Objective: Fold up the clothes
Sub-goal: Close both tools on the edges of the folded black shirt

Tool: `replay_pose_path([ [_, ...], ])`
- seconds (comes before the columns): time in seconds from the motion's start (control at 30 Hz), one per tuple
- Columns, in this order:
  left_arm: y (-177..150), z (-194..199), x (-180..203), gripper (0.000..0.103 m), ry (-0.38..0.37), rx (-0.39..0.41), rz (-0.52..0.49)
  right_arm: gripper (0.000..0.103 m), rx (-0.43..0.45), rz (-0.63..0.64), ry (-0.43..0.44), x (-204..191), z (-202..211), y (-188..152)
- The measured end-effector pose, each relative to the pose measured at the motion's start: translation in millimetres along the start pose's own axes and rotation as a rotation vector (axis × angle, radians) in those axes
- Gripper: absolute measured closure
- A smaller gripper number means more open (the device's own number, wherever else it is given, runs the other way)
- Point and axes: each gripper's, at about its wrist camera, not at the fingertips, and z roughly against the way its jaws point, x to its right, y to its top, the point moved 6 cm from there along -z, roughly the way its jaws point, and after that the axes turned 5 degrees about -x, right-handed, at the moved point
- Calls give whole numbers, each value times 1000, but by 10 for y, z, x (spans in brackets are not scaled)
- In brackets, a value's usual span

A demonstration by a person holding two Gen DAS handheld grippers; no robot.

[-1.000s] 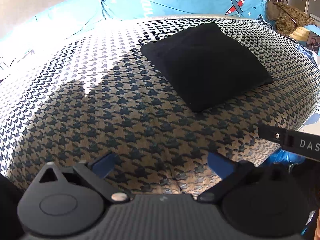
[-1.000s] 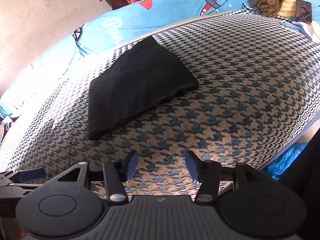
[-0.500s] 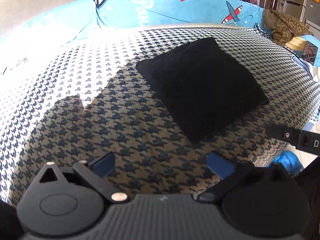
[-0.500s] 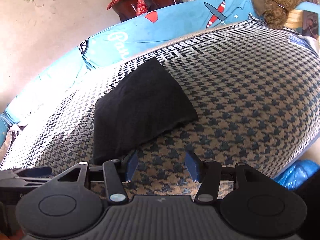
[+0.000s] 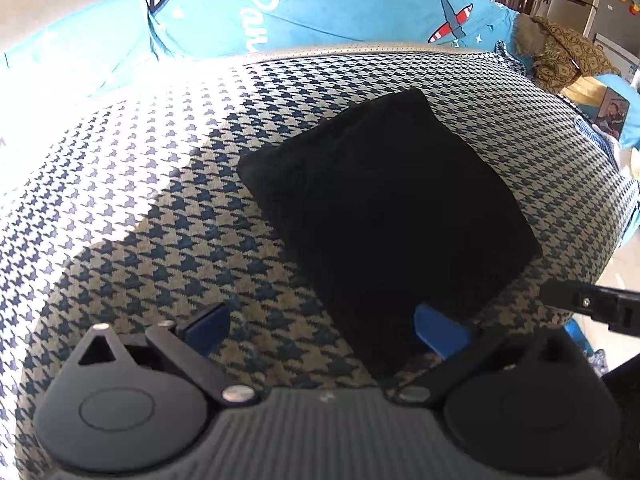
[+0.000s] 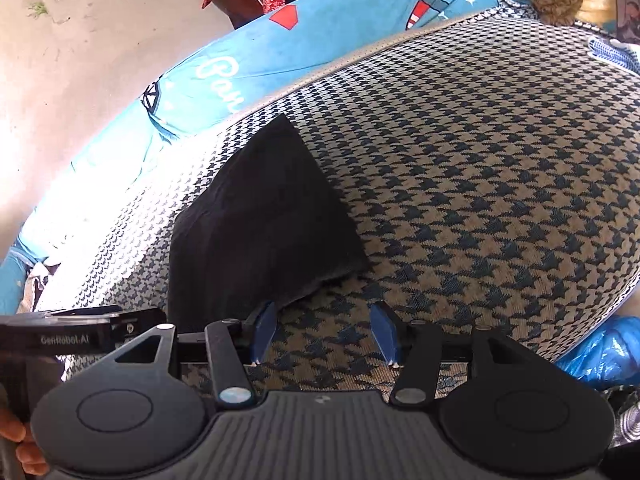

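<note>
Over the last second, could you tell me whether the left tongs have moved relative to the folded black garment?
Yes. The left tongs have moved toward the folded black garment, whose near corner now lies between the open fingers.

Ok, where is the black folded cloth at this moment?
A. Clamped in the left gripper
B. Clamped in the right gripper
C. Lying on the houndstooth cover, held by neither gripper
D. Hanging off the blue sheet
C: the black folded cloth lies flat on the houndstooth cover, with the left gripper and right gripper both open and empty.
</note>
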Motion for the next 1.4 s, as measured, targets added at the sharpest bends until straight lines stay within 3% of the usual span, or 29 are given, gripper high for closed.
replay_pose_path([
  [0.2,466,-305,-90,0,-55,-8,15,50,0,14,8,37,-78,102],
  [0.3,887,-718,13,0,-44,-14,12,50,-7,-15,7,95,-138,120],
  [0.4,967,-855,-85,0,-60,-45,43,50,-24,-75,46,135,-186,101],
  [0.53,1149,-1018,-103,0,-75,-41,40,50,-17,-45,69,59,-239,110],
  [0.7,1577,-1504,167,0,-126,-68,56,39,-4,-52,88,23,-318,136],
  [1.0,1788,-1895,283,0,-180,-102,68,37,23,-63,131,25,-391,168],
  [1.4,1949,-2068,378,0,-235,-88,48,38,47,-47,160,-61,-584,230],
])
